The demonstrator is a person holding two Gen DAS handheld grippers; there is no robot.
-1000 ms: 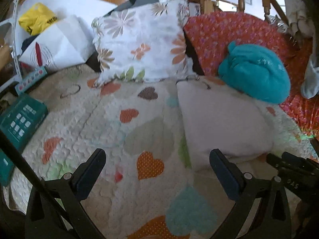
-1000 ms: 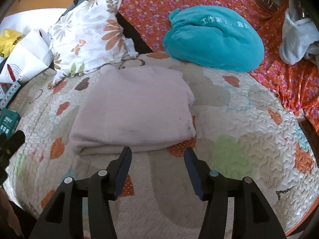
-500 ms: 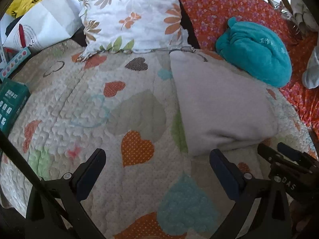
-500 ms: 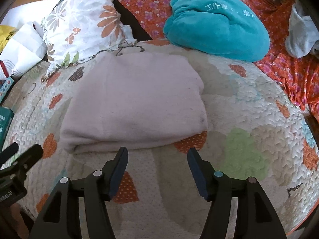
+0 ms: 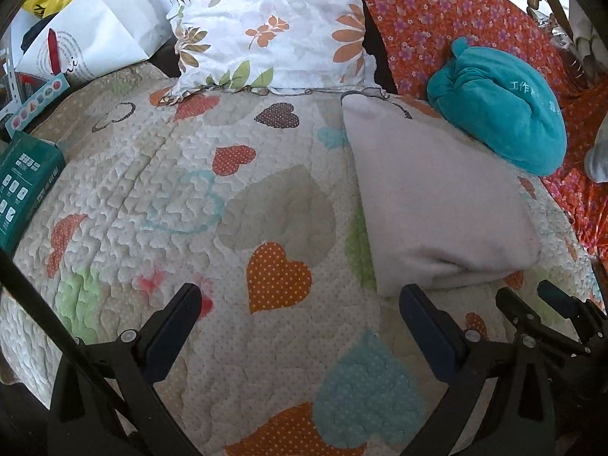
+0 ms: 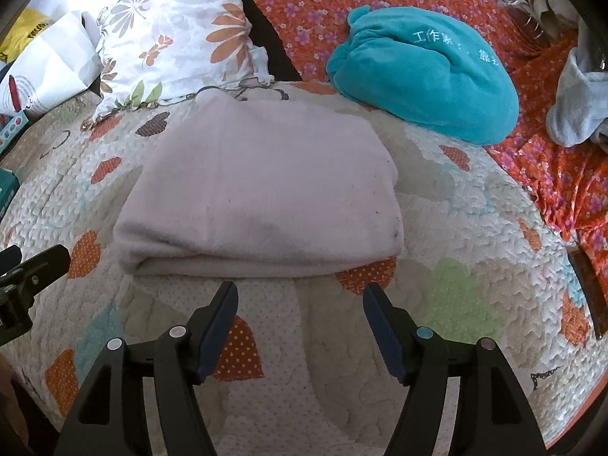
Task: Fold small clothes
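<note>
A pale pink folded garment (image 6: 262, 193) lies flat on the heart-patterned quilt (image 6: 456, 288); it also shows in the left wrist view (image 5: 437, 205) at the right. My right gripper (image 6: 300, 296) is open and empty, just in front of the garment's near folded edge, apart from it. My left gripper (image 5: 300, 300) is open and empty over the bare quilt (image 5: 190, 209), left of the garment. The right gripper's fingers (image 5: 532, 311) show at the lower right of the left wrist view.
A floral pillow (image 5: 273, 26) and a teal bundle (image 6: 425, 72) lie behind the garment. An orange flowered cover (image 6: 562, 174) and grey cloth (image 6: 577, 106) are at the right. A green box (image 5: 22, 186) and white bag (image 5: 91, 45) sit at the left.
Both grippers have moved forward and tilted down toward the quilt; the garment now looms closer. The right gripper's fingers have spread a little wider. The garment has not moved.
</note>
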